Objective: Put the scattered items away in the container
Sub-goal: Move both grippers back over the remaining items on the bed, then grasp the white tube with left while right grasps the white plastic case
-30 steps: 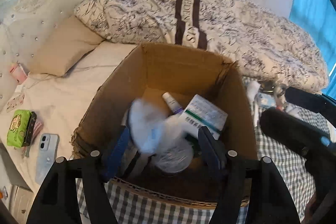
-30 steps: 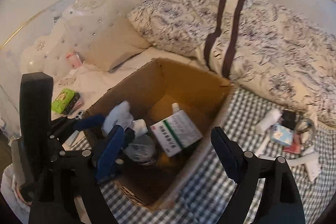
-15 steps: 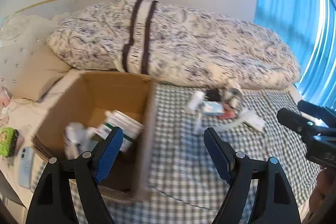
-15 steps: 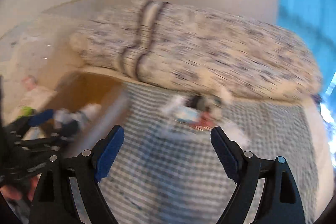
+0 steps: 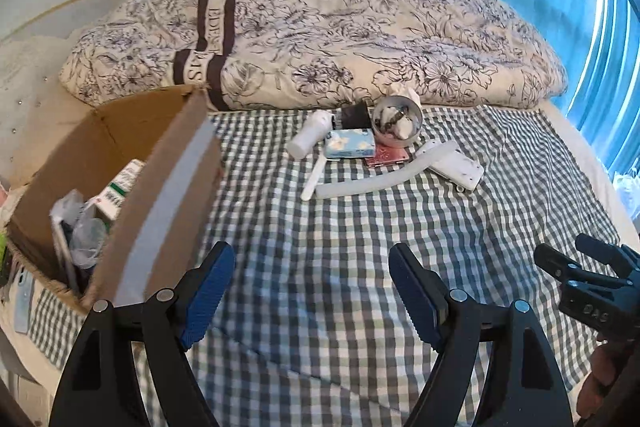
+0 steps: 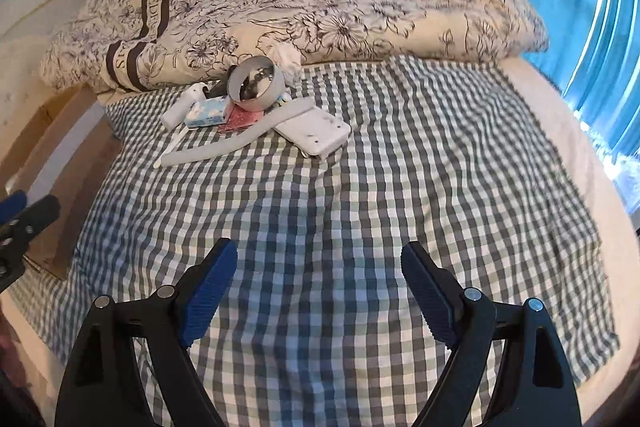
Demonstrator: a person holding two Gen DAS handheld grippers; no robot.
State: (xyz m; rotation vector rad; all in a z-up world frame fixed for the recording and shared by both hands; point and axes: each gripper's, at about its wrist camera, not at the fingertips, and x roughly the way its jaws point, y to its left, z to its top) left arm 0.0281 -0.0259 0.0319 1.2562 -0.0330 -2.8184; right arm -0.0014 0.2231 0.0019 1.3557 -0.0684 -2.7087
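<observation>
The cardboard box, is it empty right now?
No, the cardboard box already holds a green-and-white carton and some crumpled plastic.

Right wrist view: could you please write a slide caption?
Open right claw faces the leftover clutter pile across the checked sheet.

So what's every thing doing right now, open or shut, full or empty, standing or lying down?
Left hand-held gripper: open, empty.
Right hand-held gripper: open, empty.
Cardboard box: open, partly filled.
White bottle: lying down.
Metal tin: tipped, open side showing.
Tissue pack: lying flat.
White pouch: lying flat.
White strip: lying curved on the checked cloth.
</observation>
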